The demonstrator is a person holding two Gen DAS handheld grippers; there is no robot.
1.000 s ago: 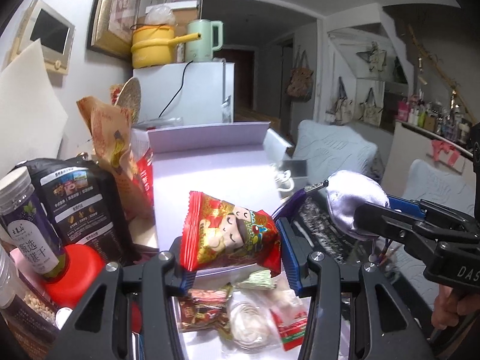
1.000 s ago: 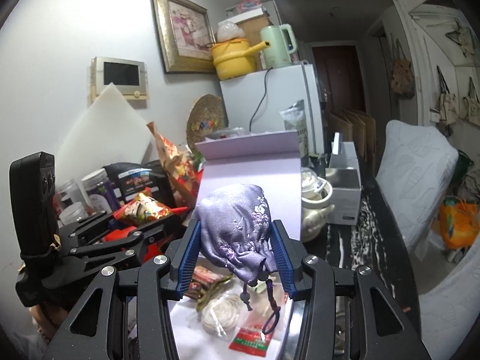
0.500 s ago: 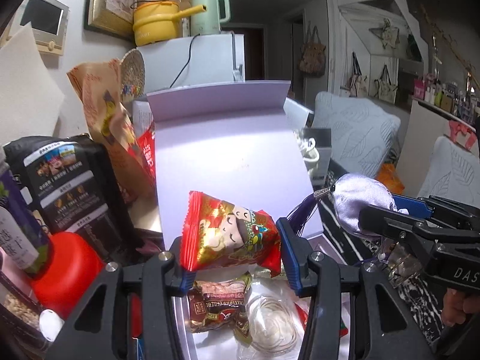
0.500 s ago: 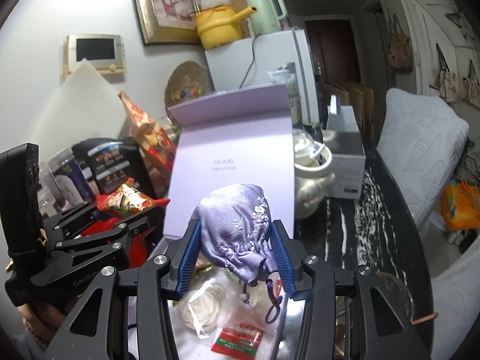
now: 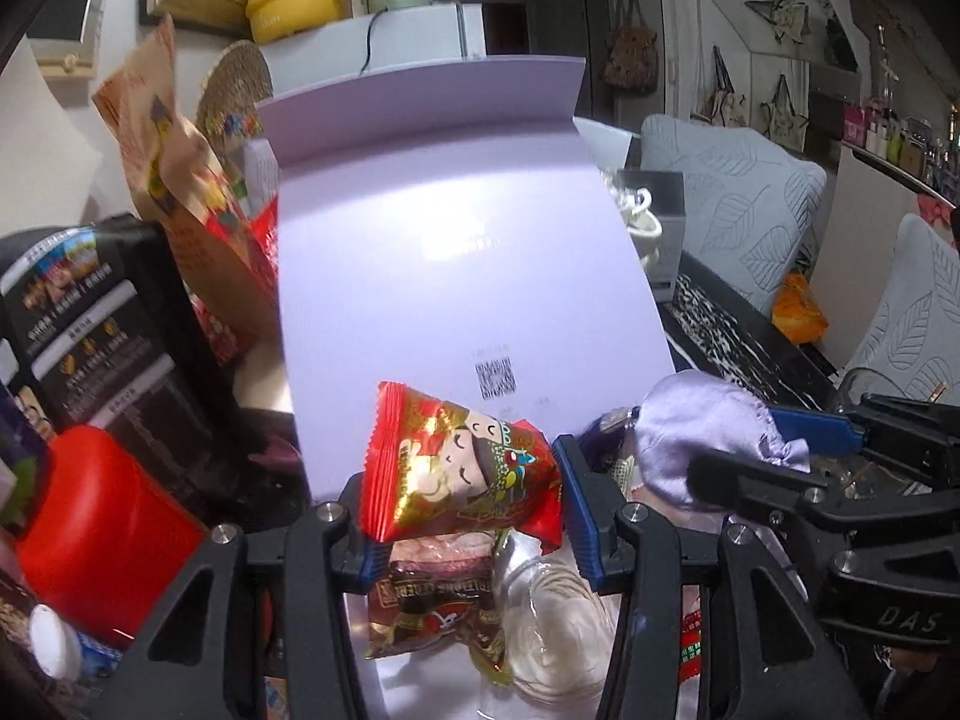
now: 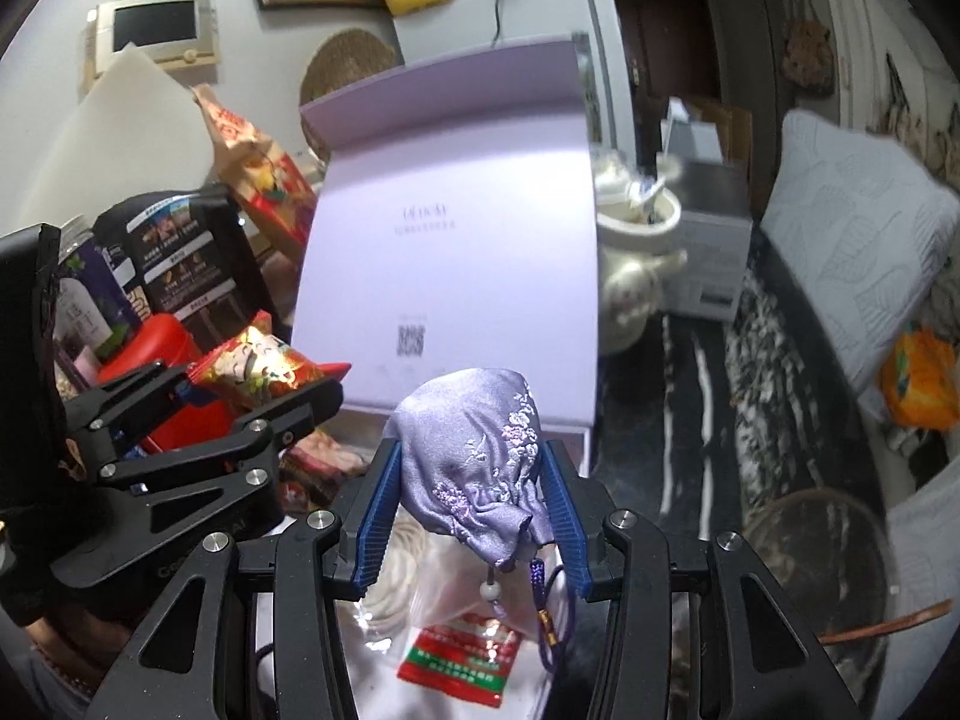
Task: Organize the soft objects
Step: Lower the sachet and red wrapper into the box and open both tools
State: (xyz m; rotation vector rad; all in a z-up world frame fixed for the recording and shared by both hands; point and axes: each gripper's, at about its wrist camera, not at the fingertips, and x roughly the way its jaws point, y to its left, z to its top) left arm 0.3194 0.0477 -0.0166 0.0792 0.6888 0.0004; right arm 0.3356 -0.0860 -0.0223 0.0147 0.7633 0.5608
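**Crinkled foil and satin, both held over the open box**

Glossy red foil fills the left hand-held gripper (image 5: 465,501): a puffy snack packet (image 5: 459,471) with a crimped, saw-toothed edge and a cartoon face, pinched between the ribbed blue pads (image 5: 573,510). Just beside it, the right hand-held gripper (image 6: 471,516) squeezes a lilac satin pouch (image 6: 474,456), gathered into soft folds and stitched with small pale flowers; its cord, bead and tassel (image 6: 543,612) dangle below. Both soft things hang above the pale lilac box (image 5: 420,678), whose smooth, matte lid (image 5: 456,228) stands upright behind them with a small square code printed on it. Lying in the box are a dark red wrapped sweet (image 5: 435,606), a clear crinkly bag with something pale coiled inside, possibly noodles (image 5: 558,630), and a flat red-and-green sachet (image 6: 462,654). To the left, on the counter, stand a rounded red plastic lid (image 5: 102,534) and a black printed pouch (image 5: 108,324).
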